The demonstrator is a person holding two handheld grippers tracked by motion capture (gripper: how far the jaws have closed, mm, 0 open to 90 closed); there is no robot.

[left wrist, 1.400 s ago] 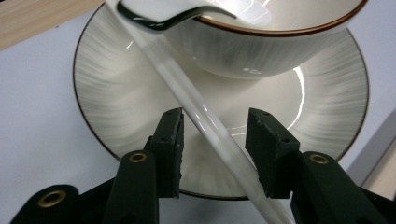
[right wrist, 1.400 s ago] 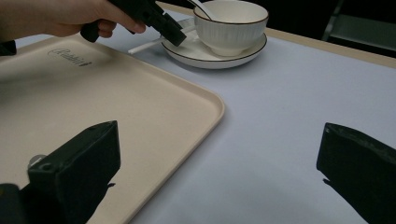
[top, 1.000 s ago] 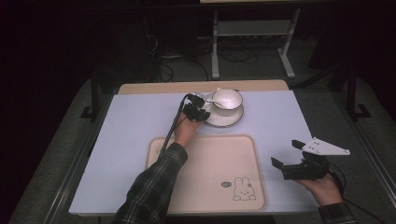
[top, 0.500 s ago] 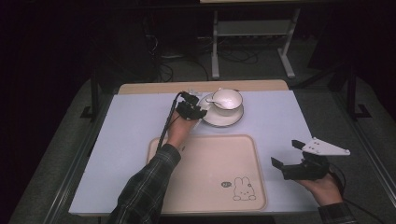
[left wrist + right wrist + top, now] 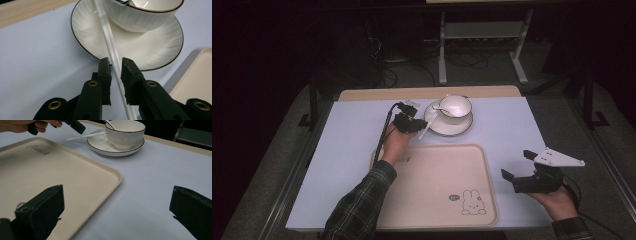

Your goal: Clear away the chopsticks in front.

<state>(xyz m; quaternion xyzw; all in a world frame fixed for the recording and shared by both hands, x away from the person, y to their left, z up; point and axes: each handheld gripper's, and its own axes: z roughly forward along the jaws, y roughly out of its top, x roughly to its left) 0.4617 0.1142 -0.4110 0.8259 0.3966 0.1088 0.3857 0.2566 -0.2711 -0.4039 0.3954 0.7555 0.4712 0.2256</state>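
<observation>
White spoon (image 5: 110,47): handle laid across the rim of the saucer (image 5: 155,47), head resting in the bowl (image 5: 140,12); both are set on the pale blue table cover (image 5: 352,135), just beyond the beige tray (image 5: 437,180). Left gripper (image 5: 115,65): jaws have just been closing, nearly together, the handle seen between the pads; contact cannot be told for certain. Right gripper (image 5: 518,165): held off the tray's right edge, jaws spread wide, nothing between them

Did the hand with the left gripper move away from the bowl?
Yes. The left gripper has slid left and toward the tray, away from the bowl, drawing the white spoon handle along.
</observation>
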